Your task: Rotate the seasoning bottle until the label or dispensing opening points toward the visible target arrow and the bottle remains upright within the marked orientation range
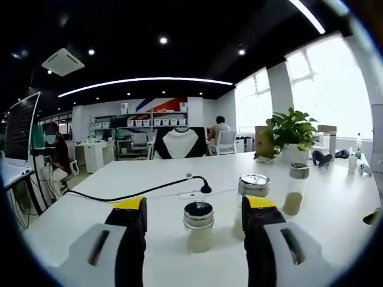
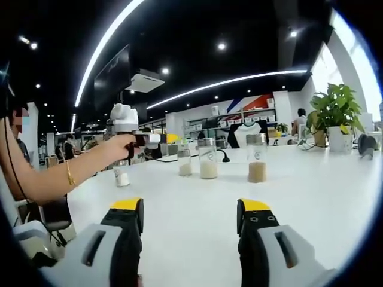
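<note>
Seasoning bottle sits upright on the desk between our left gripper fingers, spread wide and empty. Right gripper is open too. We count three bottles; labels unreadable, the middle one partly hidden.

Daylight floods in through the windows, which blow out to near white, while the dark ceiling carries small spotlights and a long strip lamp bent into an arc by the fisheye. The white table reflects the light evenly, with only faint, soft shadows. Both views are fairly sharp at the middle and stretch and soften toward the edges.
</note>
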A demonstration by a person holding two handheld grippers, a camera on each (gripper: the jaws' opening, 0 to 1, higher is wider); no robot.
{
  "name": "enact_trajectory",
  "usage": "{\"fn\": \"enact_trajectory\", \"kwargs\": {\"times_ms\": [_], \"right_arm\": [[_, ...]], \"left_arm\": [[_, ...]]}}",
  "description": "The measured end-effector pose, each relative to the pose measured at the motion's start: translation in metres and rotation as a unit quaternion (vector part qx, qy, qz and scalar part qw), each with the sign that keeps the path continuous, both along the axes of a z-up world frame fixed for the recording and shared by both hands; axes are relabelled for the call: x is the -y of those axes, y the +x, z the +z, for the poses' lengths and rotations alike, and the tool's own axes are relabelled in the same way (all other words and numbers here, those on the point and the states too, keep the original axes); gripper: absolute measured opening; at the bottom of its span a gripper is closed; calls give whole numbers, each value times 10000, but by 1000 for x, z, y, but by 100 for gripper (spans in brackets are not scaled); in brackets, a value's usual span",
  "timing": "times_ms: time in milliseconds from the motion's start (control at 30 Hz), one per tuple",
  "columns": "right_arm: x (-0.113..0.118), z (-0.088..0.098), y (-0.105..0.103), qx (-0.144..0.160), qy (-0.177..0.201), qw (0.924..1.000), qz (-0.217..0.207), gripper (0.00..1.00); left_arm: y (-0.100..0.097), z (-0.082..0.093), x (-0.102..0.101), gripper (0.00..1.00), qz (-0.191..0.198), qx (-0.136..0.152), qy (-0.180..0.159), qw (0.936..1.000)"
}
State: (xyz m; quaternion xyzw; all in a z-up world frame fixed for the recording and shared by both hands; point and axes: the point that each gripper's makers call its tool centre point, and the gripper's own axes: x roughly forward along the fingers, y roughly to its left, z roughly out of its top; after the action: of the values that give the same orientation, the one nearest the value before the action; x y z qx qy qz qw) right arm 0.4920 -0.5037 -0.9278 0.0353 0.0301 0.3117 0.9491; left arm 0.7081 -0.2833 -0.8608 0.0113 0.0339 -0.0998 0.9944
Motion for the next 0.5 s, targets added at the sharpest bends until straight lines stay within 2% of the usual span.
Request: {"fn": "enact_trajectory", "kwargs": {"times_ms": [100,233,433,500], "right_arm": [[0,-1,2,-8,-2,10000,14,63],[0,0,7,-25,0,10000,37,62],[3,2,12,0,16,10000,-17,62],[4,-1,14,-43,-17,10000,-34,62]], "left_arm": [[11,-8,3,66,19,-94,-69,9999],[23,-21,9,66,-9,-248,64,9997],[34,-33,14,62,-9,-244,14,9997],[40,-44,16,62,1,-363,-1,9993]]}}
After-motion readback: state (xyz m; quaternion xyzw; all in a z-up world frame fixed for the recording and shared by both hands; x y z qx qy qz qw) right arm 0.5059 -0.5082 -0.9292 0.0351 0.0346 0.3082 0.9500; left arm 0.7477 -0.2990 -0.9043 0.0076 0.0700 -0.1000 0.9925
